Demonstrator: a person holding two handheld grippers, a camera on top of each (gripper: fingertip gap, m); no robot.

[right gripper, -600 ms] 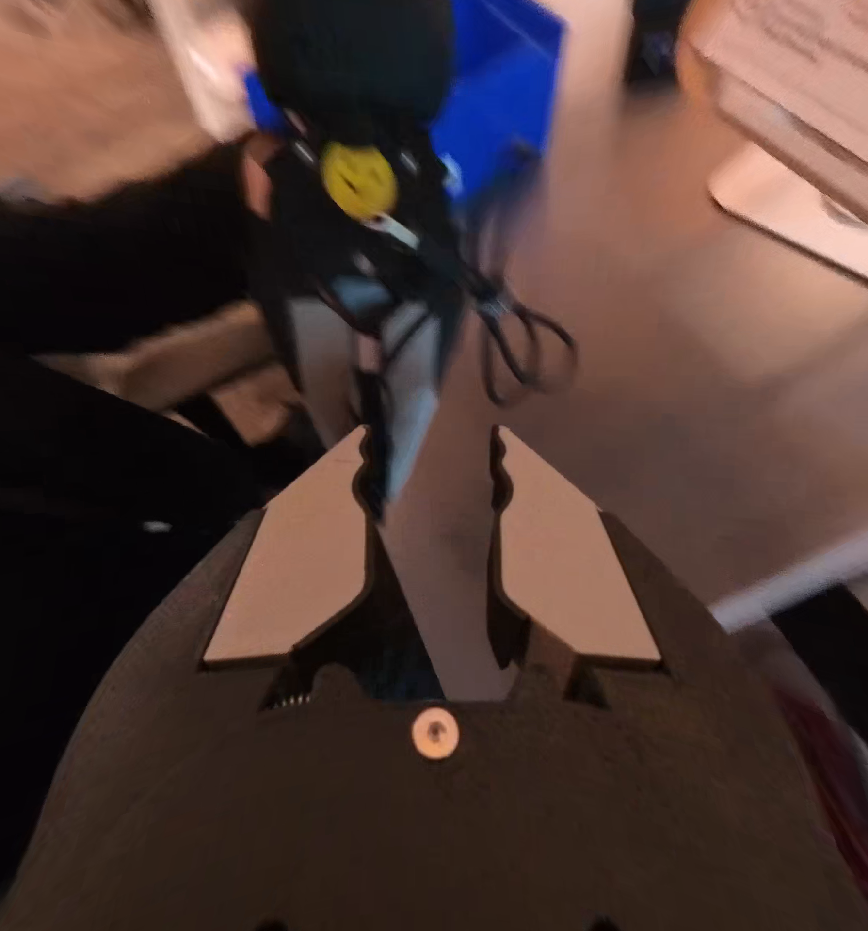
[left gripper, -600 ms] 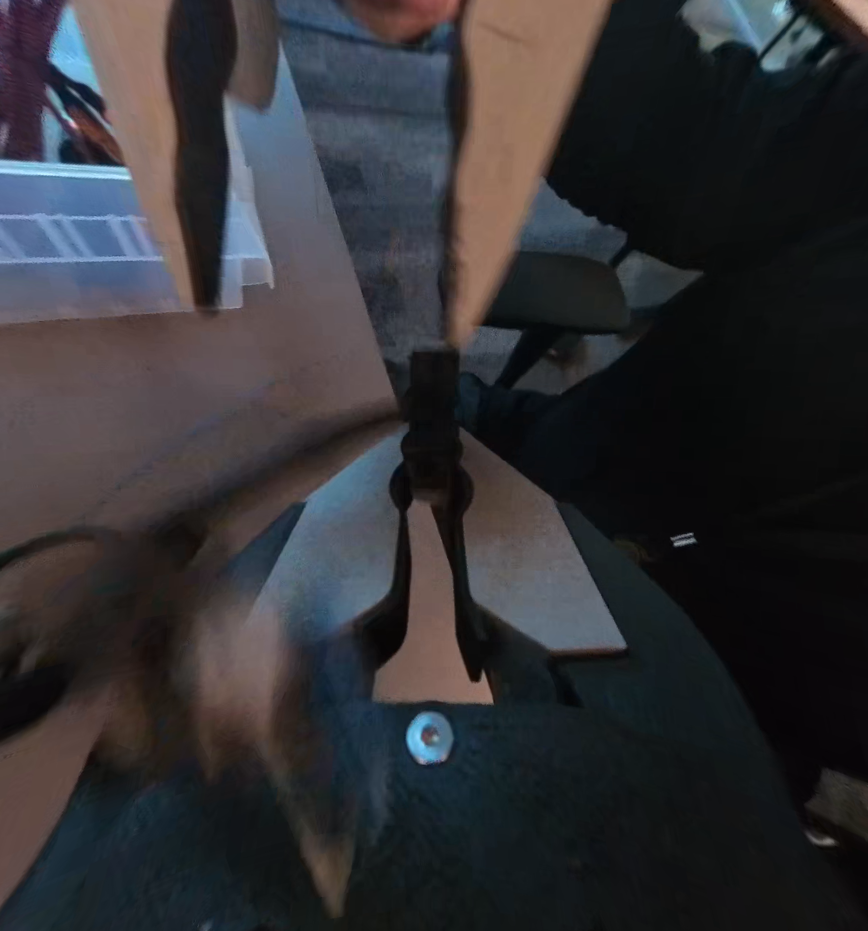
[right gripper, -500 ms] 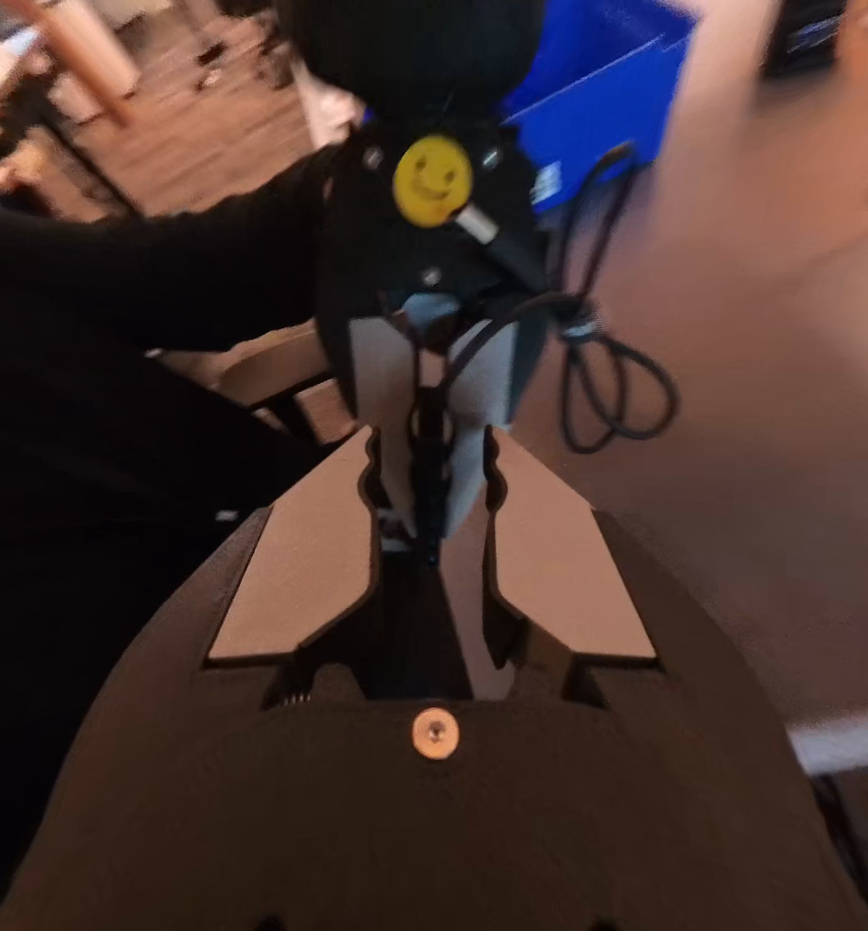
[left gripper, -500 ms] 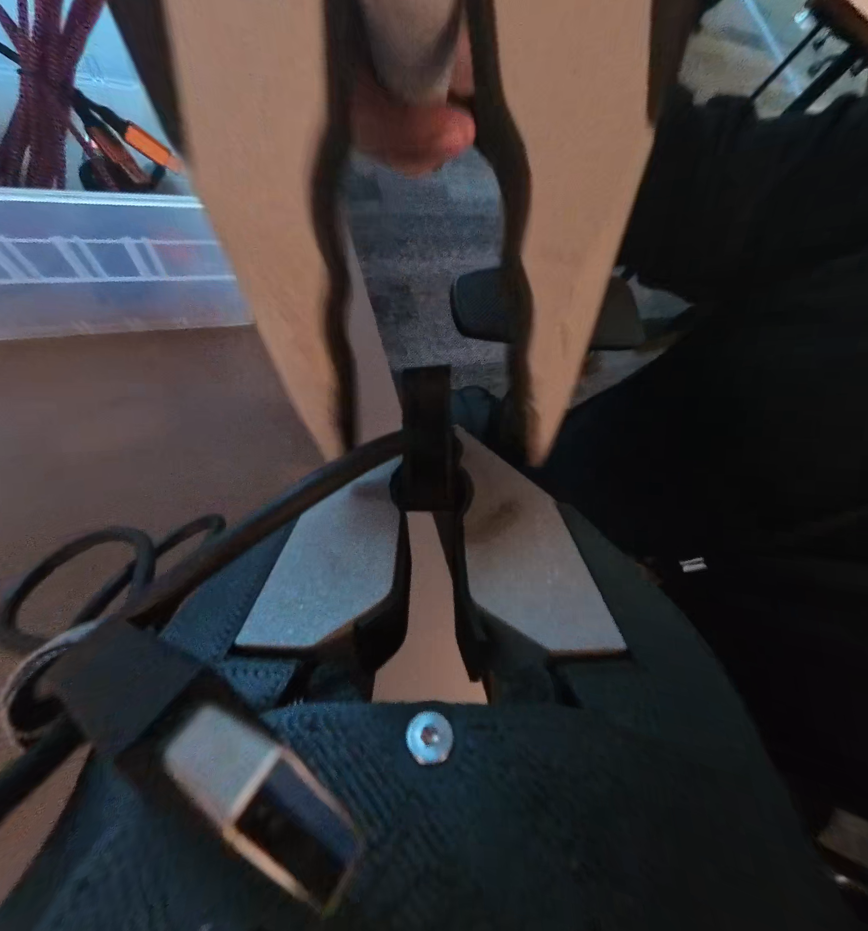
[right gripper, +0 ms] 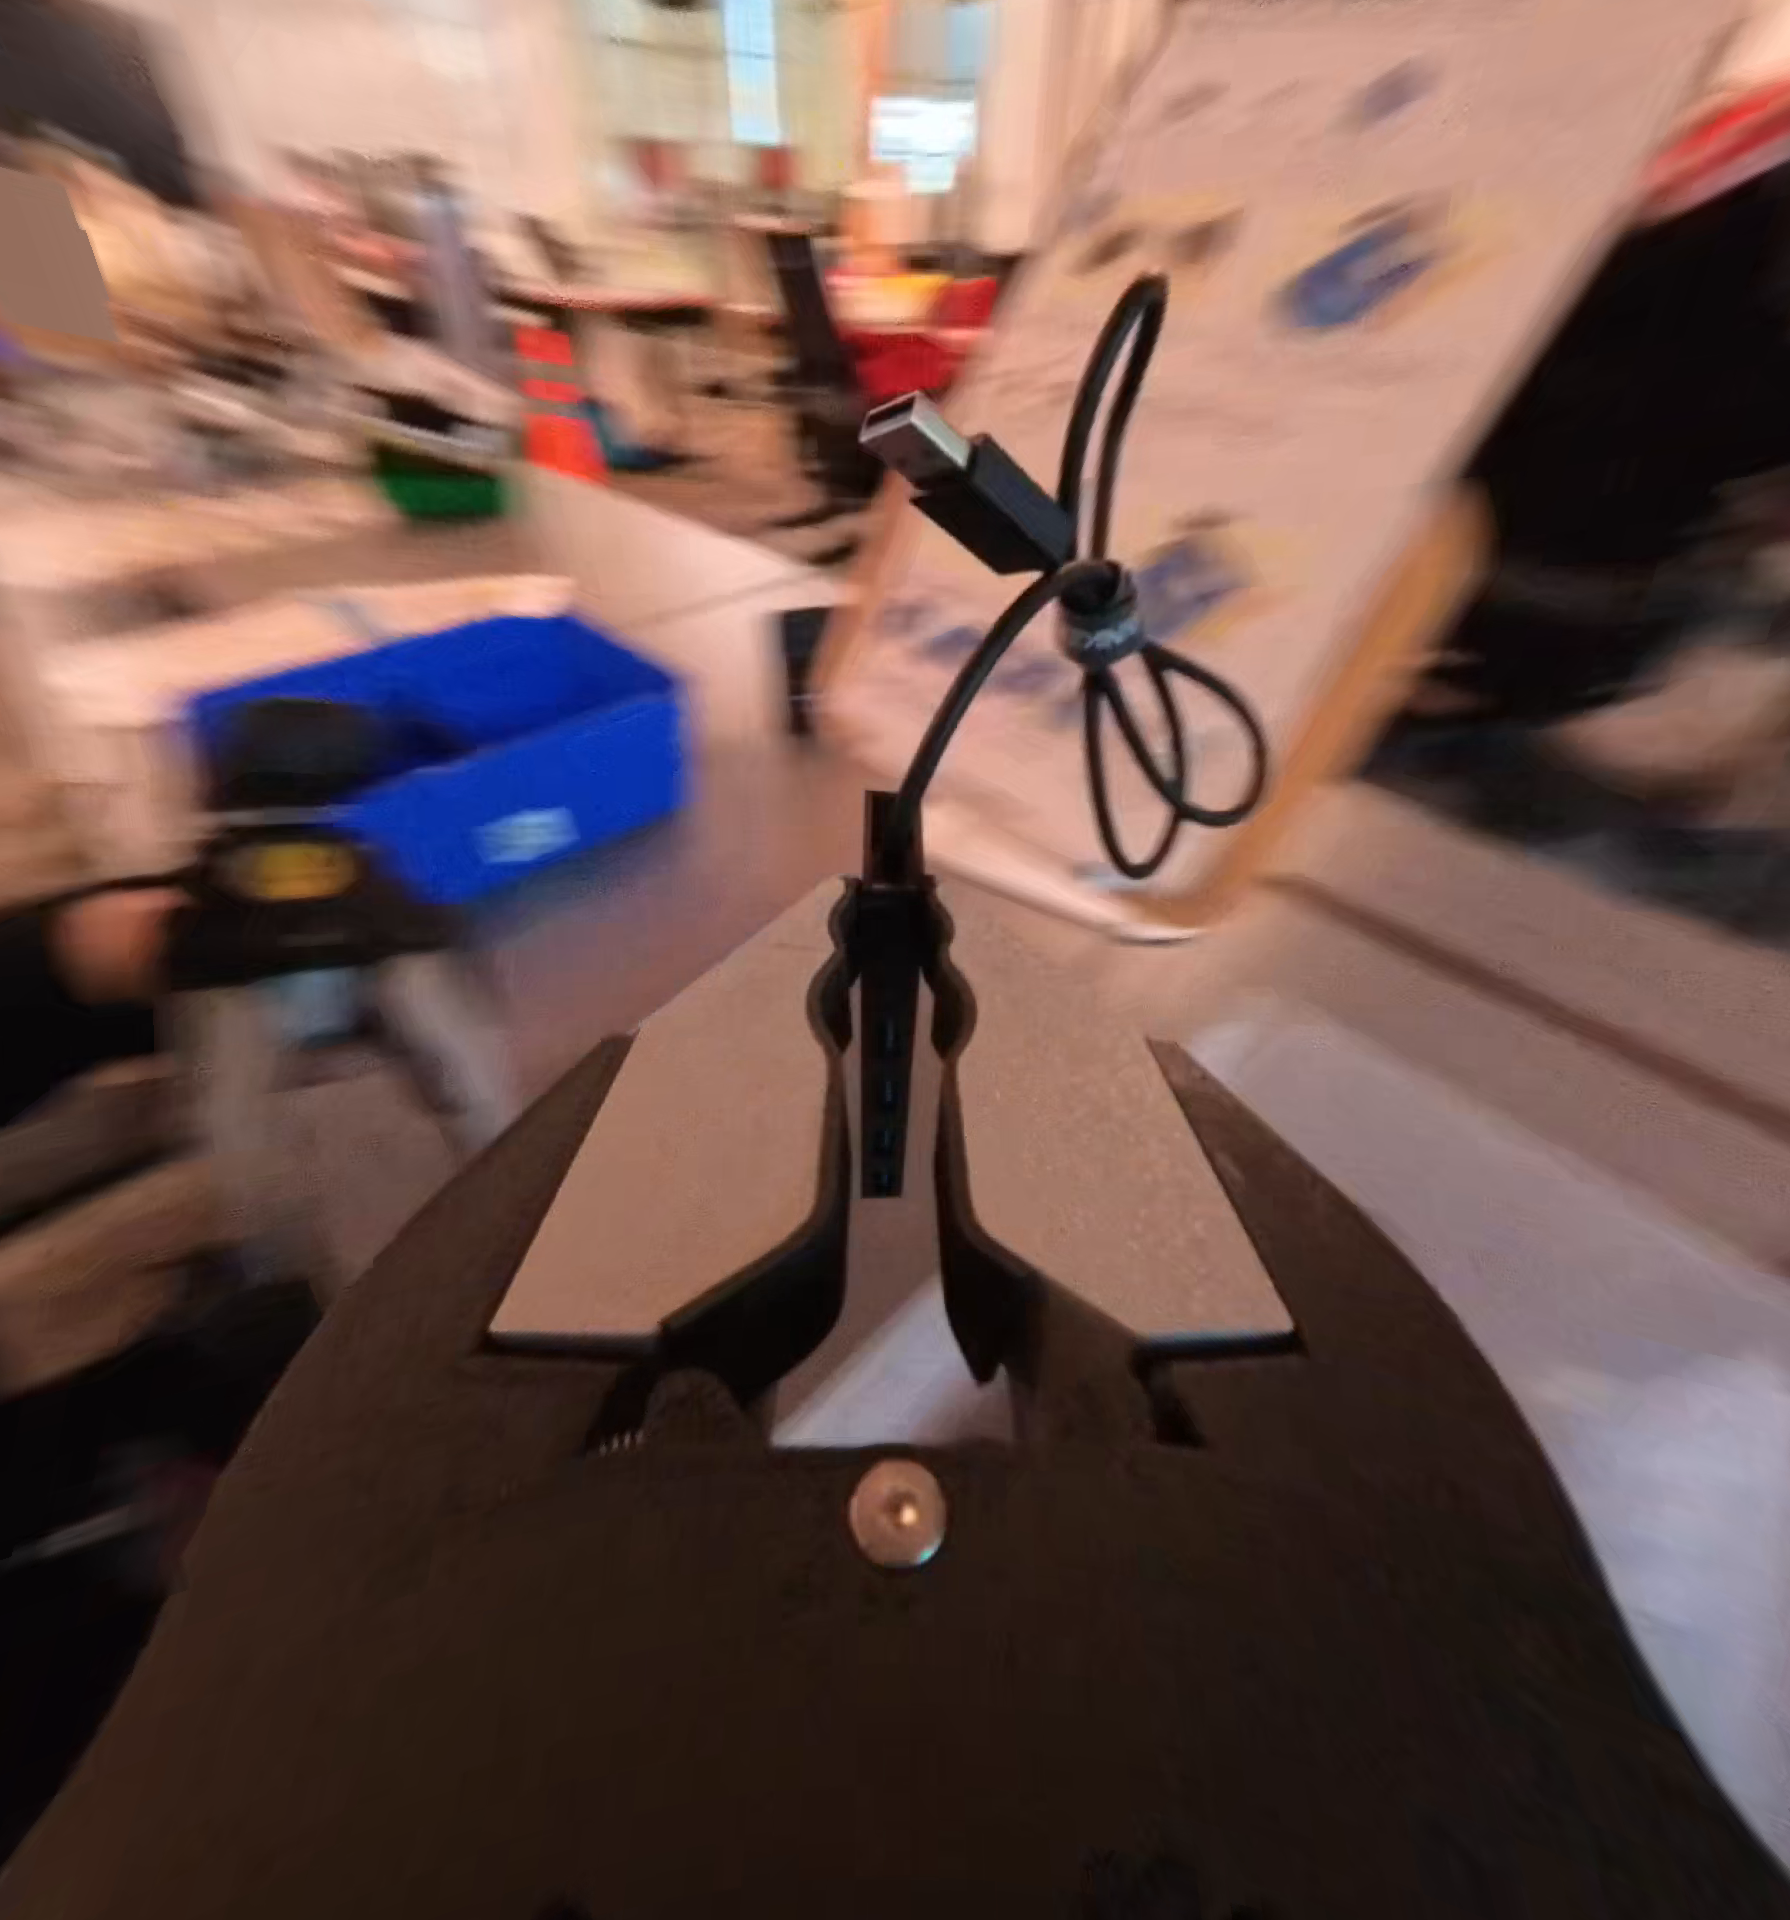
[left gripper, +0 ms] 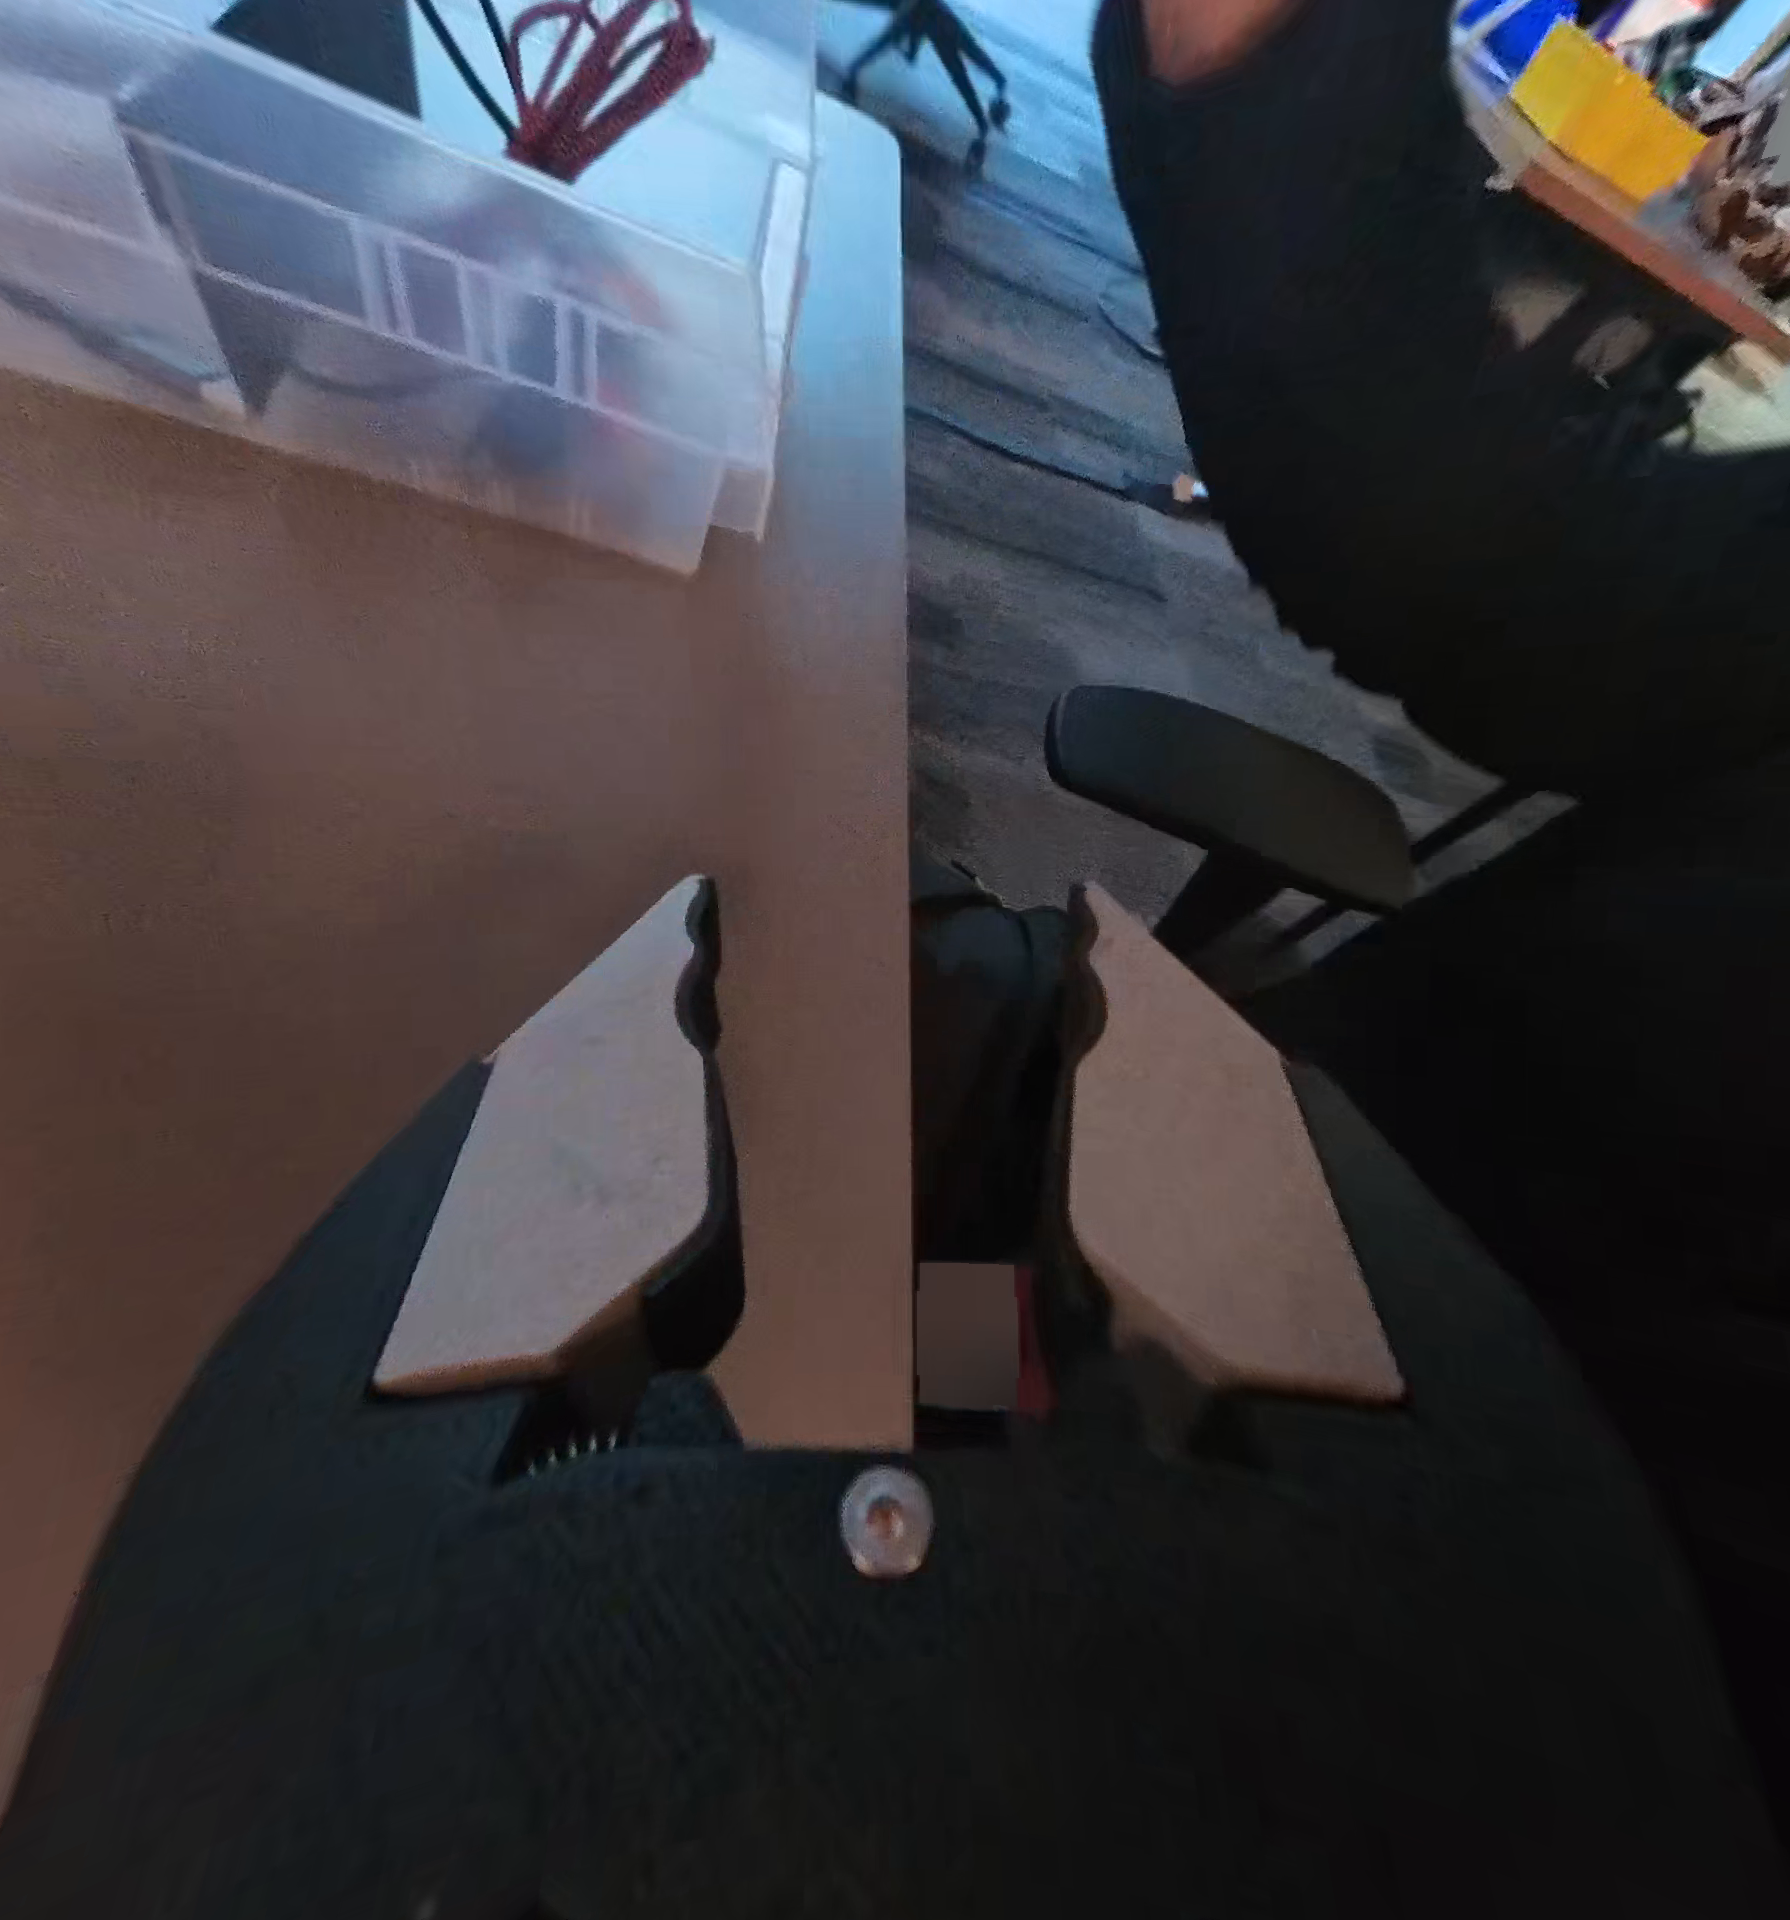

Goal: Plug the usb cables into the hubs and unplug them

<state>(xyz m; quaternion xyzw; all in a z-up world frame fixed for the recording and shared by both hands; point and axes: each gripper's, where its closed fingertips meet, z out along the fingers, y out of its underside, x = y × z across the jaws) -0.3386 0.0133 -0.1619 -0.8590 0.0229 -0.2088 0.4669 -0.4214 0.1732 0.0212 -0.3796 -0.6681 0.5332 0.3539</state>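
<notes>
While the left gripper (left gripper: 896, 935) sits spread and empty over the table (left gripper: 351, 779) edge, nothing task-related lies btwn its fingers. Clear bin (left gripper: 434, 301) w/ red cords sits far-left, well apart. Right gripper (right gripper: 891, 914) is clenched on the hub (right gripper: 886, 1039), long axis running fwd along the fingers, ports up. Hub's cable (right gripper: 964, 686) arcs up-right; USB plug (right gripper: 958, 483) dangles free above, pointing left, unplugged. Right is nearer by far.

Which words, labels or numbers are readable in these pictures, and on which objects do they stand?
White label on the blue bin: print too blurred to read.
Strap around the coiled usb cable: pale marking, too small to read.
Leaning pale board: blue marks, blurred beyond reading.
Left wrist view: no text visible.
</notes>
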